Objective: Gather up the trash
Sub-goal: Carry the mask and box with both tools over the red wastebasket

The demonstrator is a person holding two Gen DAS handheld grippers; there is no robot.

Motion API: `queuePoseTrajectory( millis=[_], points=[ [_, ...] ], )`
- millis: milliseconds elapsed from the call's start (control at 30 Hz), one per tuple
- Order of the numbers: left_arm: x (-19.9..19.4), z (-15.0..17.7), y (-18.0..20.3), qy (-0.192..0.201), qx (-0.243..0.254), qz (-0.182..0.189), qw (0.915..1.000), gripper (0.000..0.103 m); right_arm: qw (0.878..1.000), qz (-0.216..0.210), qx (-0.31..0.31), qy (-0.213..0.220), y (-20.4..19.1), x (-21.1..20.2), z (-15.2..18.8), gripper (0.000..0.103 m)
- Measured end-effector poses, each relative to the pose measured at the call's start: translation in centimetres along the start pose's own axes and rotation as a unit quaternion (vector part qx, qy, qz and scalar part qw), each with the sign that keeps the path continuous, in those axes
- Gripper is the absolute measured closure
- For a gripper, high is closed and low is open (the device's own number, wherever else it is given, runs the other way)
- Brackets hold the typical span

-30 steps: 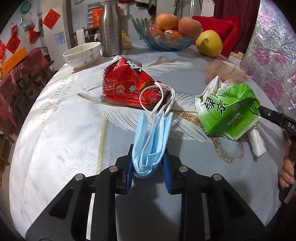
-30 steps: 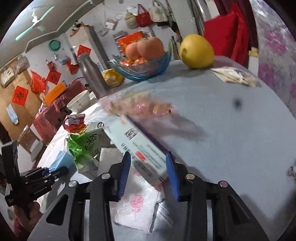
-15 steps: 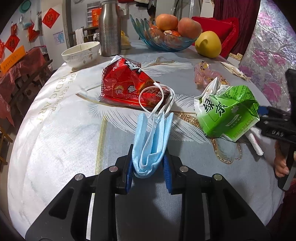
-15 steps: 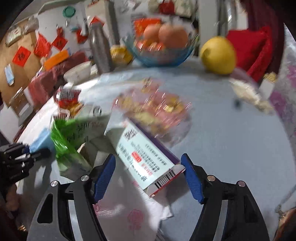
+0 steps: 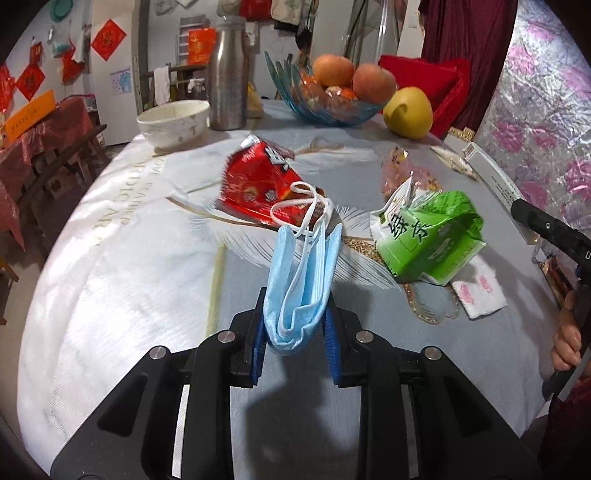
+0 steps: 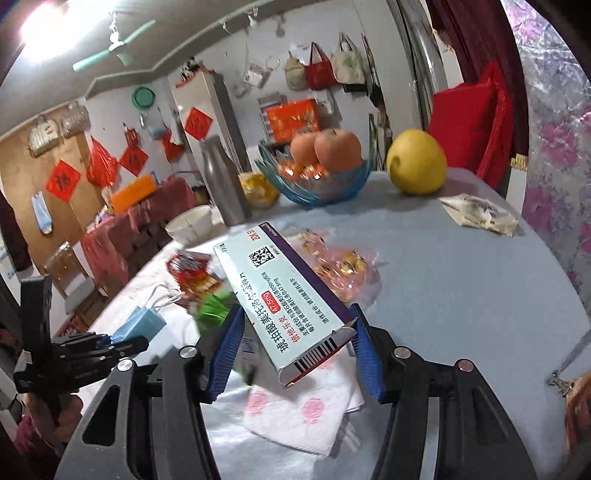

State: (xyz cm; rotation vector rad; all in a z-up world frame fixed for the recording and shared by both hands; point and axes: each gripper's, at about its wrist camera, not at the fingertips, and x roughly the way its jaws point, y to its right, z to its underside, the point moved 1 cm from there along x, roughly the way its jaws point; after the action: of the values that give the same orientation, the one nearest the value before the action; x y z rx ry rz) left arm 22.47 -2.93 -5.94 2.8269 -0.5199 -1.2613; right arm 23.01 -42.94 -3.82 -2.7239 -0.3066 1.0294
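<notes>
Your table (image 5: 110, 266) carries the loose trash toward its right edge: the green packet (image 5: 428, 236) mid-right, the red snack bag (image 5: 258, 184) nearer the centre, the flowered napkin (image 6: 295, 417) by the near edge. Your right gripper (image 6: 295, 350) clamps the medicine box (image 6: 284, 306) across its width, lifted above that napkin. Your left gripper (image 5: 295, 332) pinches the folded blue mask (image 5: 299, 288), jaws narrow and closing.

A festive room behind our table

We see red paper squares (image 6: 62, 180) on a brown wall (image 6: 22, 206), tote bags (image 6: 325, 68) hanging above, a green ceiling fan (image 6: 114, 48), dark red curtains (image 5: 476, 44) and bright ceiling light (image 6: 40, 29).
</notes>
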Motion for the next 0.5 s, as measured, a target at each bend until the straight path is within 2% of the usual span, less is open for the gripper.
queuePoseTrajectory(
  millis=[500],
  points=[
    [-10.0, 1.0, -0.3, 0.075, -0.009, -0.014, 0.9971, 0.075, 0.998, -0.053, 0.004, 0.037, -3.8, -5.5, 1.0, 0.046]
  ],
)
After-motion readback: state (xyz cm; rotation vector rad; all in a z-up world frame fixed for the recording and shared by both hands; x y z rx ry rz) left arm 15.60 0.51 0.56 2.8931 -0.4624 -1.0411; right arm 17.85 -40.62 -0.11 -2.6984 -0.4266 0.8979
